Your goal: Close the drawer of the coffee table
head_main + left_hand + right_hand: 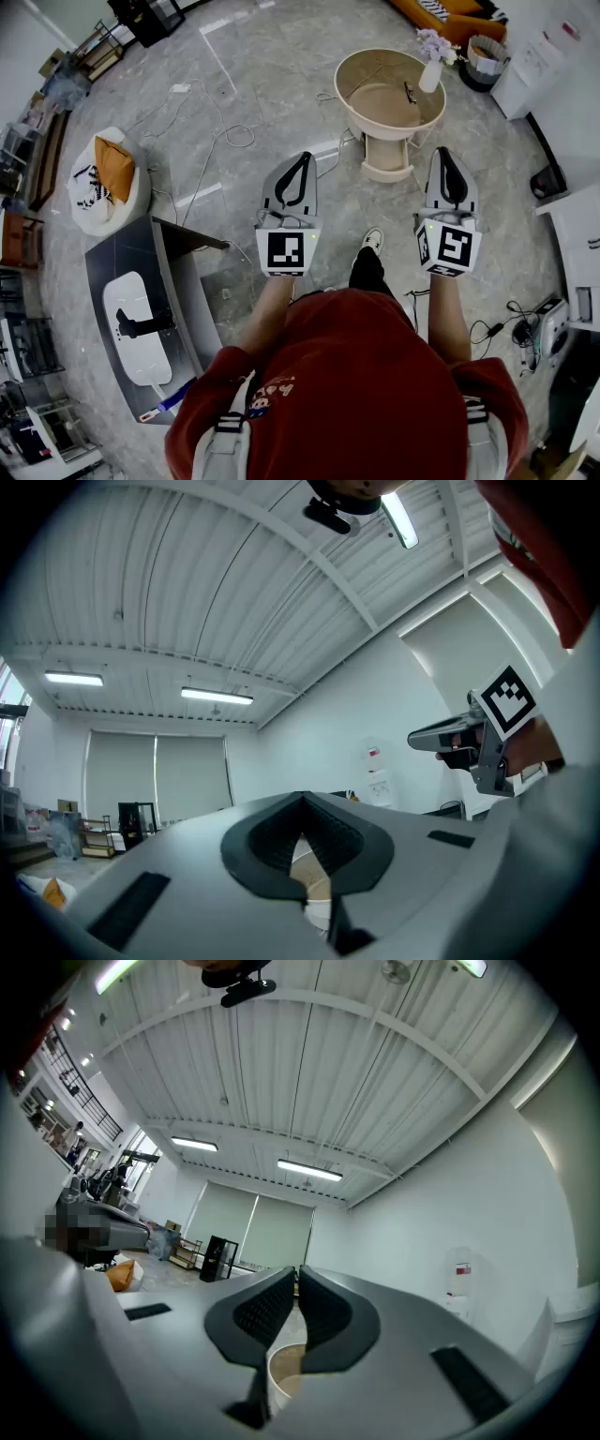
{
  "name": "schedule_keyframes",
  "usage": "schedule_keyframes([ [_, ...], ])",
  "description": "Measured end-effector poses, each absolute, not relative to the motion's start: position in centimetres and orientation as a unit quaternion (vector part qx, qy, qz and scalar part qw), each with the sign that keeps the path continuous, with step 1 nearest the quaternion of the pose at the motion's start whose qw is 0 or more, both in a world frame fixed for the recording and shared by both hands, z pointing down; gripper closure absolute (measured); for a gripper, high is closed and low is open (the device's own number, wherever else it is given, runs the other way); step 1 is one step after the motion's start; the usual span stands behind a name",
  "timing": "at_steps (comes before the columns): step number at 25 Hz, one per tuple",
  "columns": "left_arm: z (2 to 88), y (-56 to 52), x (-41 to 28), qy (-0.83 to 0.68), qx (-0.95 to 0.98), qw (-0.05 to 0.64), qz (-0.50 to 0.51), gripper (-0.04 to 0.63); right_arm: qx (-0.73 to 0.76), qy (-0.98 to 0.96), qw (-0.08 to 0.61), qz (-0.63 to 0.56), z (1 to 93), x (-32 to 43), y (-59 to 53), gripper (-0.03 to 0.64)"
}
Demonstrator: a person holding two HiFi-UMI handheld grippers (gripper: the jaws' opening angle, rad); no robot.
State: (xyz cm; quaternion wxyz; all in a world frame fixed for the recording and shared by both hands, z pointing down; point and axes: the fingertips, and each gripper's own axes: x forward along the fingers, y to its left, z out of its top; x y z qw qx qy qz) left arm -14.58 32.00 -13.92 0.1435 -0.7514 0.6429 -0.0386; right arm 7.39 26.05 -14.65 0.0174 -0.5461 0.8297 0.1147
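The left claw [302,159] and the right claw [444,153] are each pressed together and pinch nothing. Both are held above the grey marble floor [262,84]. The round beige coffee table [375,98] stands just ahead; its drawer cannot be made out.

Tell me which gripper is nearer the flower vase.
Right. The right gripper sits just below the vase in the head view; the left gripper is farther off, down to its left.

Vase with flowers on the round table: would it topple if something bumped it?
Probably. The vase looks slim and tall, with flowers on top, so it seems top-heavy. It stands by the raised table rim, which might catch it. It looks small, so probably light.
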Motion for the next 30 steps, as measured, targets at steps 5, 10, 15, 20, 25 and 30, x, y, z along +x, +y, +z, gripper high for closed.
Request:
schedule_keyframes([
  [5,-14.2,31.1,-14.5,0.647,-0.747,0.149,-0.038,0.583,-0.55,0.827,0.017,0.113,-14.5,8.3,25.1,0.584],
  [10,-14.1,30.6,-14.1,0.644,-0.751,0.144,-0.039,0.583,-0.551,0.828,0.008,0.108,-14.1,8.5,24.9,0.584],
  [15,-13.9,29.7,-14.0,0.641,-0.754,0.136,-0.041,0.583,-0.554,0.826,0.017,0.103,-14.0,8.7,24.6,0.584],
  [20,-12.6,28.0,-13.9,0.636,-0.762,0.108,-0.059,0.583,-0.564,0.821,0.031,0.077,-12.9,9.4,23.5,0.584],
  [25,-10.9,25.2,-13.1,0.629,-0.769,0.081,-0.078,0.583,-0.572,0.817,0.009,0.064,-11.1,10.1,21.1,0.584],
  [30,-9.8,21.0,-11.9,0.624,-0.773,0.075,-0.084,0.583,-0.578,0.814,0.001,0.056,-10.0,10.8,17.2,0.584],
])
